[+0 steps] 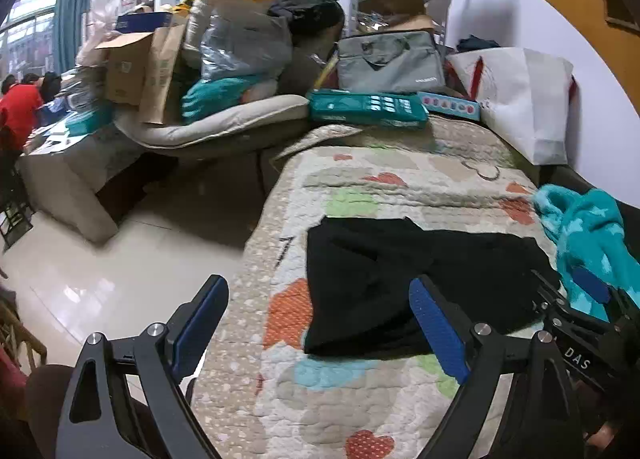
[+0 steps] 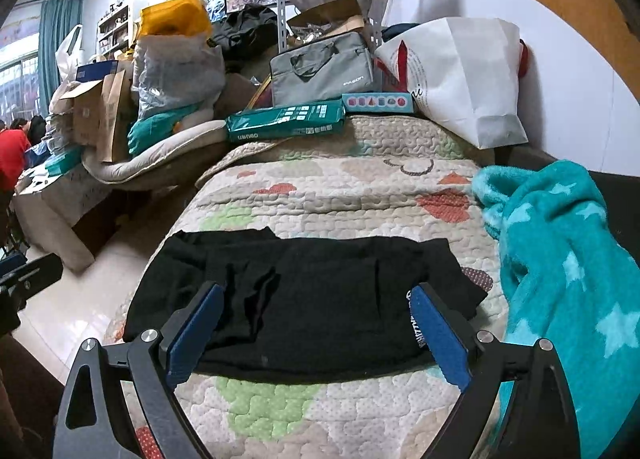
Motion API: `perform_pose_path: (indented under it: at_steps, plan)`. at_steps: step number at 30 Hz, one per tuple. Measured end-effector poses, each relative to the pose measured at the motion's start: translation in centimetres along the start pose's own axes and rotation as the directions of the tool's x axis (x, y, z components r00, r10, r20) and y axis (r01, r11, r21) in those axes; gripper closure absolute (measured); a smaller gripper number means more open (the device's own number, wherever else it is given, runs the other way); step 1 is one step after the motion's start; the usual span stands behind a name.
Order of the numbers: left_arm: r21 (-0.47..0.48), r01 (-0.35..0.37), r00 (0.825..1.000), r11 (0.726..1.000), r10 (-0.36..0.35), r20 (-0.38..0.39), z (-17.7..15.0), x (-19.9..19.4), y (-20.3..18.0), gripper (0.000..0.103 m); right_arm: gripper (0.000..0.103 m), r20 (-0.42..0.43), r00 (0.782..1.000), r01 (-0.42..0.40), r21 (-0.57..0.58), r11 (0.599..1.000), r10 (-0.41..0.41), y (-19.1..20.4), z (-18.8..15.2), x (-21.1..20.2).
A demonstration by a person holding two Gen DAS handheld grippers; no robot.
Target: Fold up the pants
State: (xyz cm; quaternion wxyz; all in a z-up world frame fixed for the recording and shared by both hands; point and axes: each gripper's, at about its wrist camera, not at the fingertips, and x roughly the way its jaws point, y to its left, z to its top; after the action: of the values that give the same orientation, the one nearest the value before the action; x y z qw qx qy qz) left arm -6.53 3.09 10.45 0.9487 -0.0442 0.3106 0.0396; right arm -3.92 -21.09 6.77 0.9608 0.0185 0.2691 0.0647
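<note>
Lying folded on the quilt (image 2: 360, 187), black pants (image 2: 304, 299) sit before both tongs (image 1: 316, 323) (image 2: 316, 323), spread apart, empty.

"DAS" on right gripper (image 1: 576, 357); "PASON" on grey bag (image 2: 320, 67); other txt unreadable

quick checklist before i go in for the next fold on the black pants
1. Left tongs open and holding nothing: ok.
2. Right tongs open and holding nothing: ok.
3. Black pants lying flat on the quilt, already folded into a compact block: ok.
4. Near edge of the pants within view of both tongs: ok.
5. Teal star blanket clear of the pants: not ok, it sits right beside their right end.
6. Layers underneath aligned: cannot tell.
</note>
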Motion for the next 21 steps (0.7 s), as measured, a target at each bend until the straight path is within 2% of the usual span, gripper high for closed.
perform_pose_path:
  at_steps: [3, 6, 9, 11, 14, 17, 19, 21]
  plan:
    - [0.013, 0.04, 0.998, 0.999, -0.039, -0.038, 0.4, 0.9, -0.5, 0.011, 0.006, -0.025, 1.0, -0.015, 0.023, 1.0, 0.016, -0.5, -0.1, 0.2]
    - [0.041, 0.083, 0.995, 0.996, -0.08, -0.059, 2.5, 1.9, -1.3, 0.011, 0.006, -0.061, 0.998, -0.014, 0.083, 0.996, 0.019, -1.7, 0.0, 0.4]
    - [0.074, 0.172, 0.981, 0.982, -0.164, -0.107, 5.0, 3.4, -2.6, 0.011, 0.006, -0.108, 0.994, 0.007, 0.19, 0.982, 0.013, -4.1, -0.3, 0.7]
    - [0.097, 0.249, 0.959, 0.964, -0.231, -0.162, 6.8, 5.4, -4.3, 0.011, 0.006, -0.142, 0.99, 0.028, 0.292, 0.956, 0.015, -6.2, -1.1, 1.0]
    - [0.151, 0.325, 0.926, 0.934, -0.281, -0.251, 8.1, 8.4, -7.7, 0.011, 0.006, -0.193, 0.981, 0.049, 0.416, 0.908, 0.035, -8.7, -2.3, 2.2]
    - [0.195, 0.378, 0.899, 0.905, -0.309, -0.309, 8.4, 11.2, -11.3, 0.011, 0.006, -0.225, 0.973, 0.072, 0.472, 0.879, 0.041, -10.0, -3.0, 3.3]
    - [0.204, 0.418, 0.874, 0.885, -0.331, -0.355, 8.3, 13.4, -13.8, 0.012, 0.006, -0.239, 0.971, 0.095, 0.49, 0.866, 0.029, -10.6, -3.4, 3.8]
    - [0.197, 0.465, 0.839, 0.863, -0.36, -0.408, 8.1, 15.6, -16.2, 0.012, 0.006, -0.253, 0.967, 0.111, 0.516, 0.849, 0.028, -11.2, -4.1, 4.3]
